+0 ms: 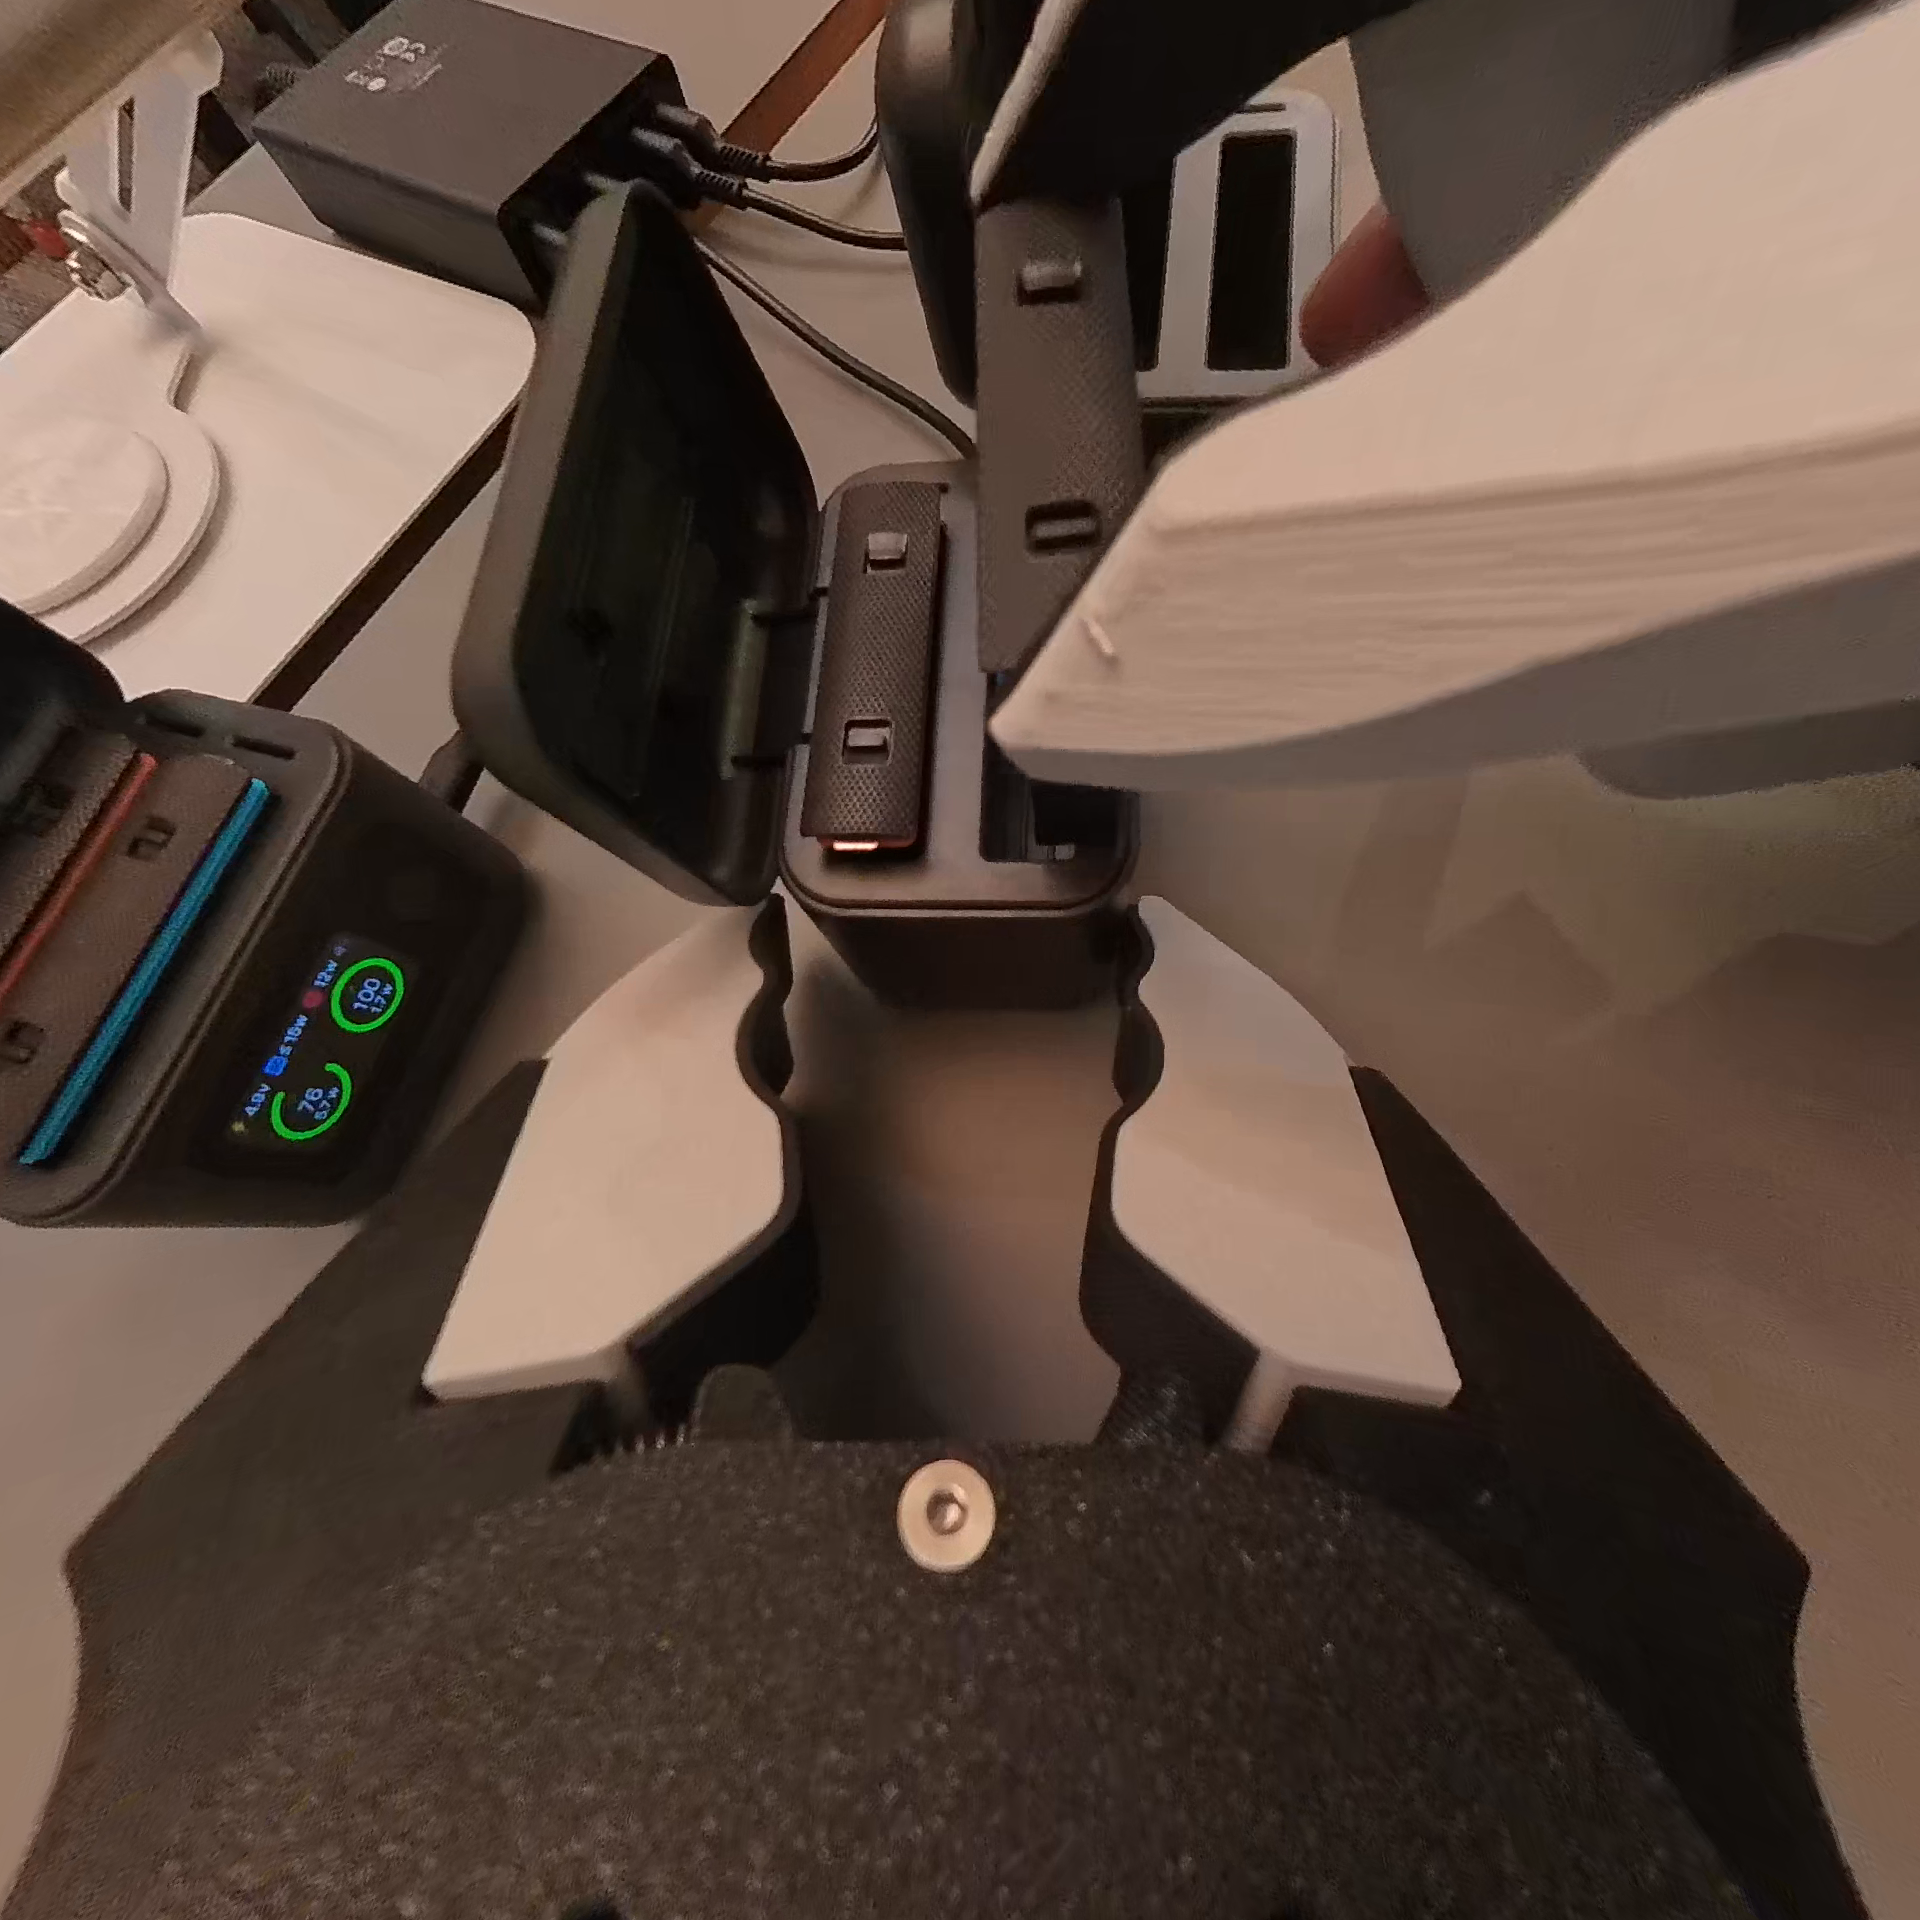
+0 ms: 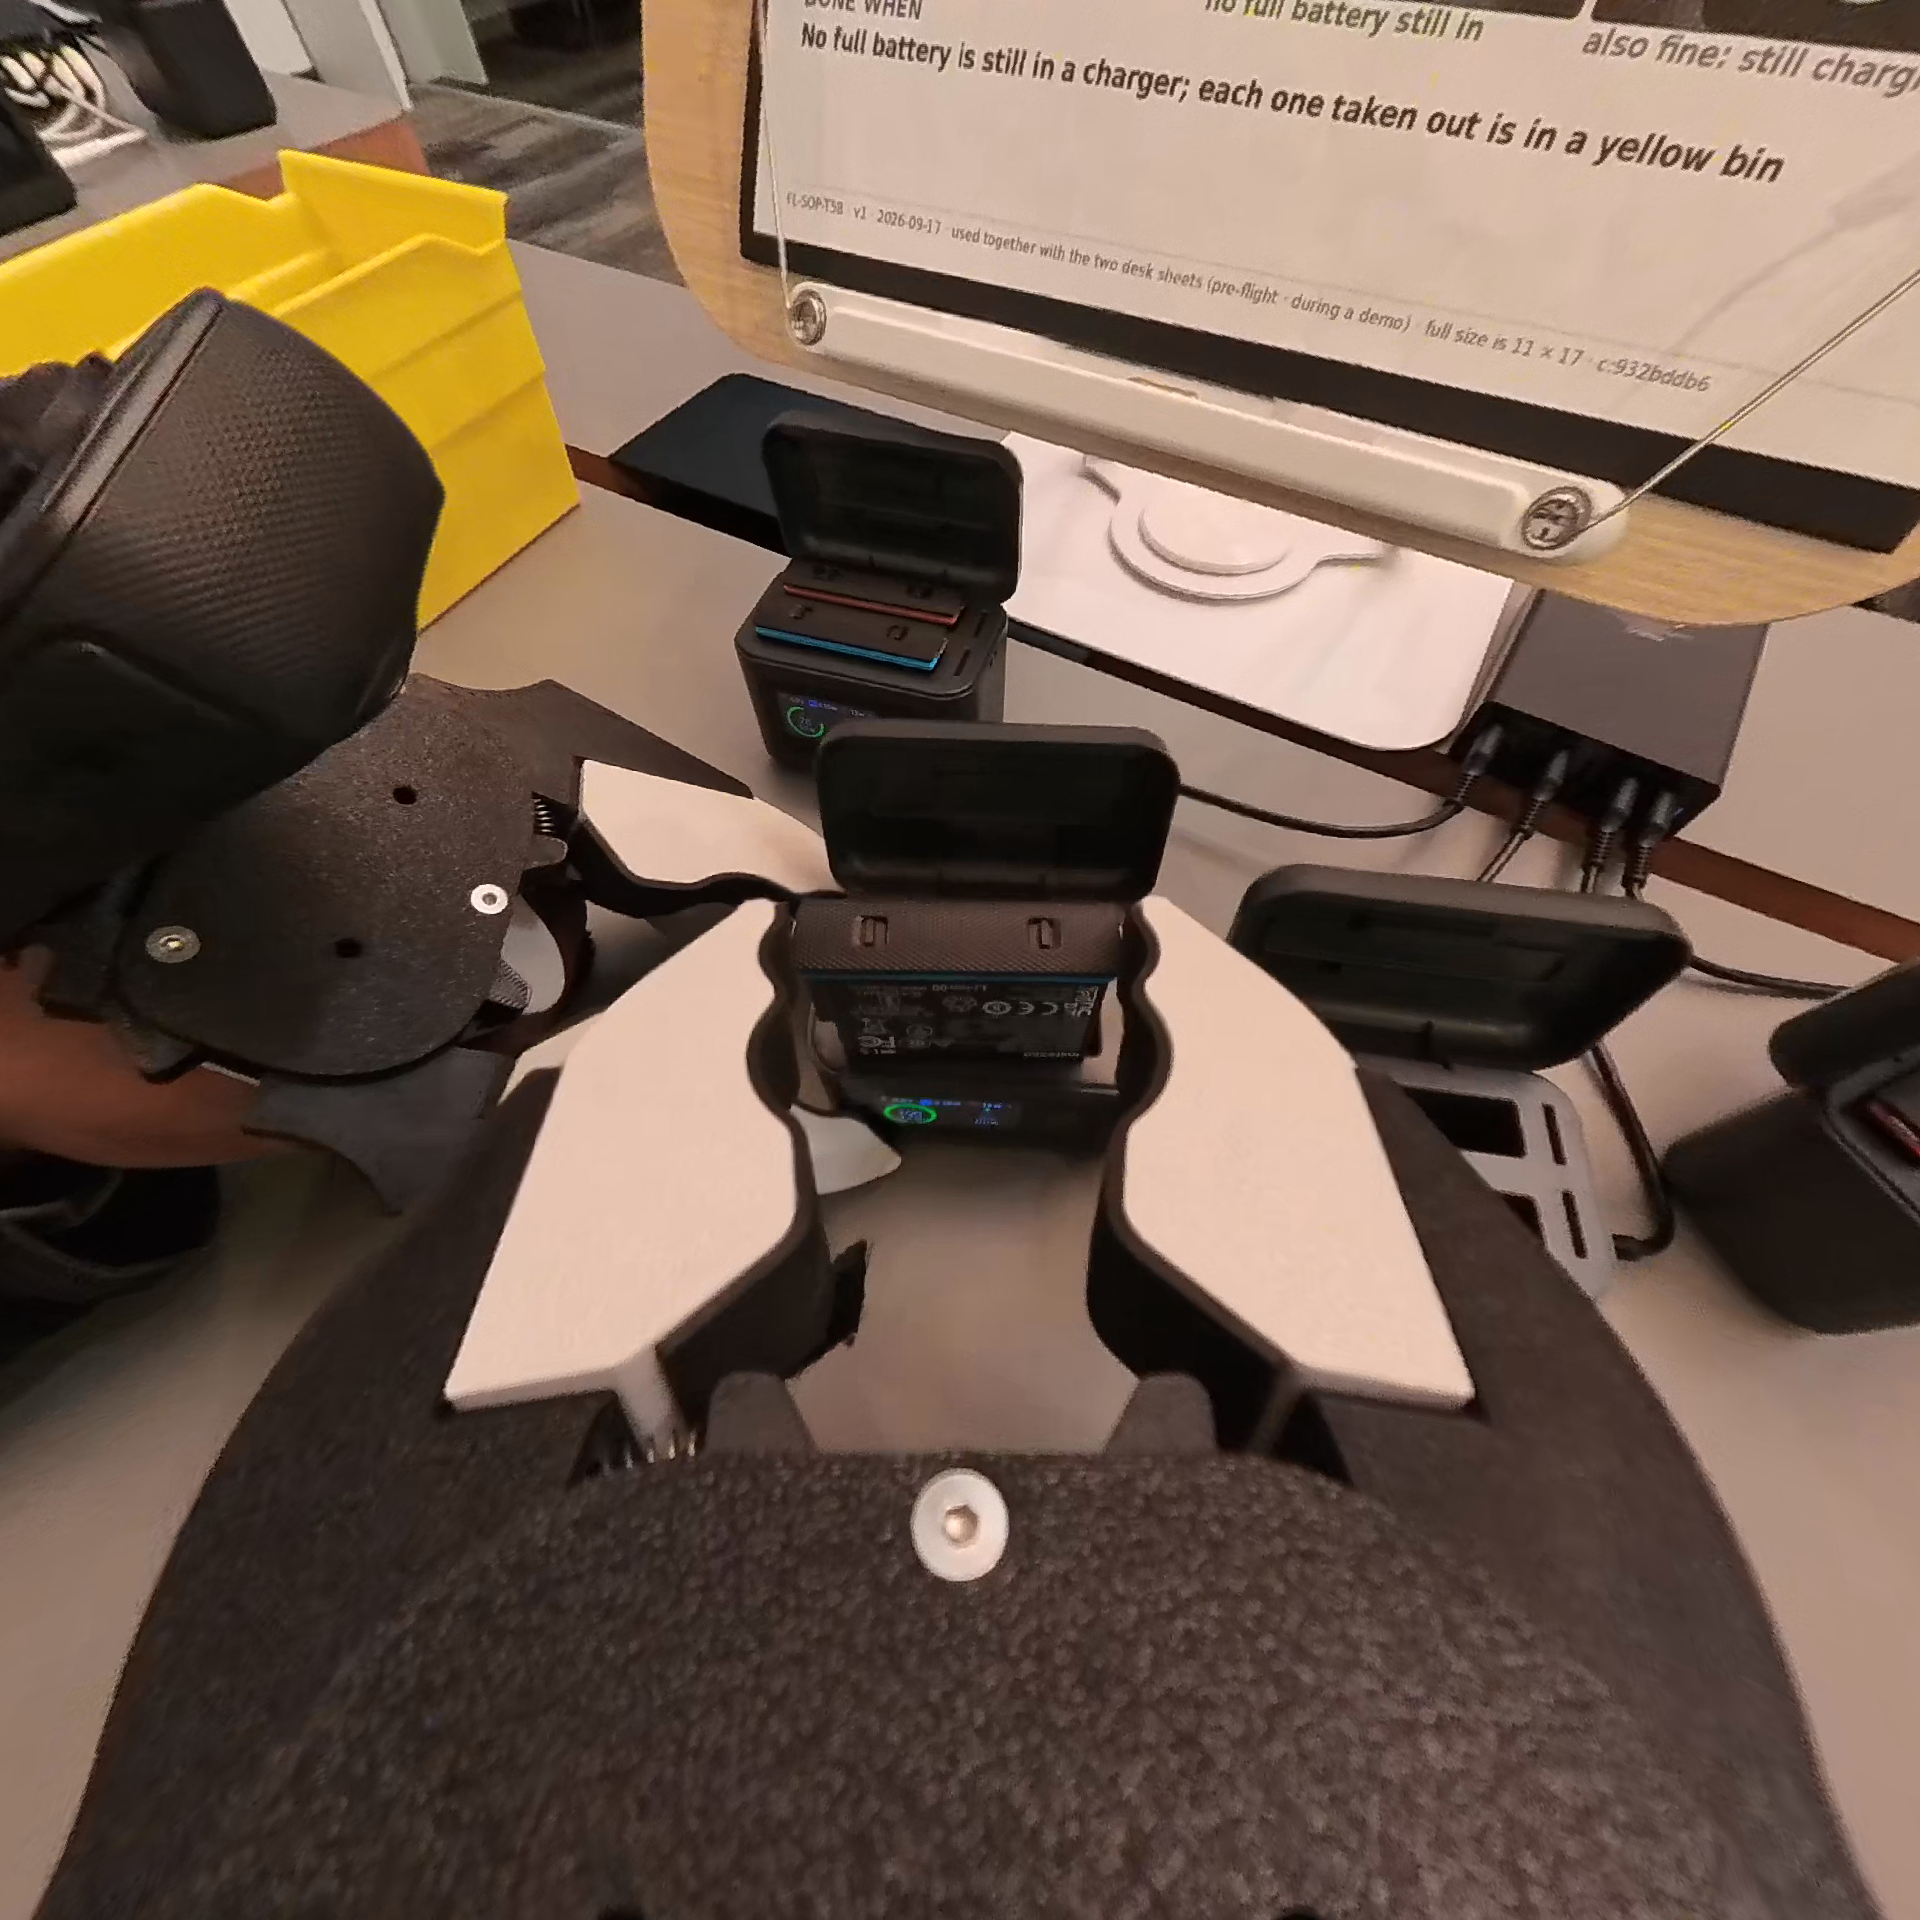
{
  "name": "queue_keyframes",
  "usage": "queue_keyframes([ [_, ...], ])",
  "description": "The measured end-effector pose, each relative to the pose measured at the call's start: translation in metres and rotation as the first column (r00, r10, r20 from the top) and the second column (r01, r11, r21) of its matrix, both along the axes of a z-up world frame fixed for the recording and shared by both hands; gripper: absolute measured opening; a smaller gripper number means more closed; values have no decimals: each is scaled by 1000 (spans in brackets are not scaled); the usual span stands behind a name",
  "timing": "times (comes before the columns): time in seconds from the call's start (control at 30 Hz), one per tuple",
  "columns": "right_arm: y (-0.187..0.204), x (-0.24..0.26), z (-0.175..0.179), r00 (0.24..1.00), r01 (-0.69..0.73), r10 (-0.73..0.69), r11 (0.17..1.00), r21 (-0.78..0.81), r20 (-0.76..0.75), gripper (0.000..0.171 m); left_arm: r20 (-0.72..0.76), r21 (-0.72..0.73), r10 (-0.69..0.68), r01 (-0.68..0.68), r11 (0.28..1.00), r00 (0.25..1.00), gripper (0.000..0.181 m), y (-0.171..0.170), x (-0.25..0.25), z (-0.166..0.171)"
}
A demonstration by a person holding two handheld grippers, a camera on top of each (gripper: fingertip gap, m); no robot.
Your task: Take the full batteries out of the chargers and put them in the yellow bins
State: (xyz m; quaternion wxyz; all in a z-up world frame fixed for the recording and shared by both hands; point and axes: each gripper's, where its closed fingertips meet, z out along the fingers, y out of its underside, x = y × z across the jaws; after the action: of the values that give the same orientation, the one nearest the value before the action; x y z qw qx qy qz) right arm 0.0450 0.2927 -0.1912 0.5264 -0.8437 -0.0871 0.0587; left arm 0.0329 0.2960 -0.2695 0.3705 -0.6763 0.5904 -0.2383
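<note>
Black battery point(image 2: 956, 997) upright in your right gripper point(image 2: 951, 997), jaws clamped; yellow bins point(image 2: 343, 301) far-left; left gripper point(image 1: 951, 935) braces charger point(image 1: 956, 935)

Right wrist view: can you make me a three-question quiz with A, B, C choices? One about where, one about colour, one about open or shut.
1. Where are the yellow bins? A far left B right C under the stand
2. What stripe has the battery in the right gripper? A red B blue C green
3. The lid of its charger is: A open B shut C missing
Answers: 1 A, they sit at the left edge. 2 B, a blue line runs under its top. 3 A, the lid stands upright behind it.
</note>
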Motion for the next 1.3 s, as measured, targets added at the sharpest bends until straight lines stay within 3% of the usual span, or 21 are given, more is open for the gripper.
queue_keyframes([
  [0.33,5,-1,-15,999,30,-31,999,-21,-25,60,1,-9,-1,1,1000,1000,60,0,0,0],
  [0.63,5,8,3,991,43,-43,999,1,-124,60,1,-8,-1,2,1000,1000,59,0,0,0],
  [0.93,6,0,-13,998,47,-47,999,11,32,60,2,-9,-1,1,1000,1000,59,0,0,0],
  [1.3,3,5,-20,995,63,-62,998,-10,82,67,2,-12,-2,2,1000,1000,59,0,-1,-1],
])
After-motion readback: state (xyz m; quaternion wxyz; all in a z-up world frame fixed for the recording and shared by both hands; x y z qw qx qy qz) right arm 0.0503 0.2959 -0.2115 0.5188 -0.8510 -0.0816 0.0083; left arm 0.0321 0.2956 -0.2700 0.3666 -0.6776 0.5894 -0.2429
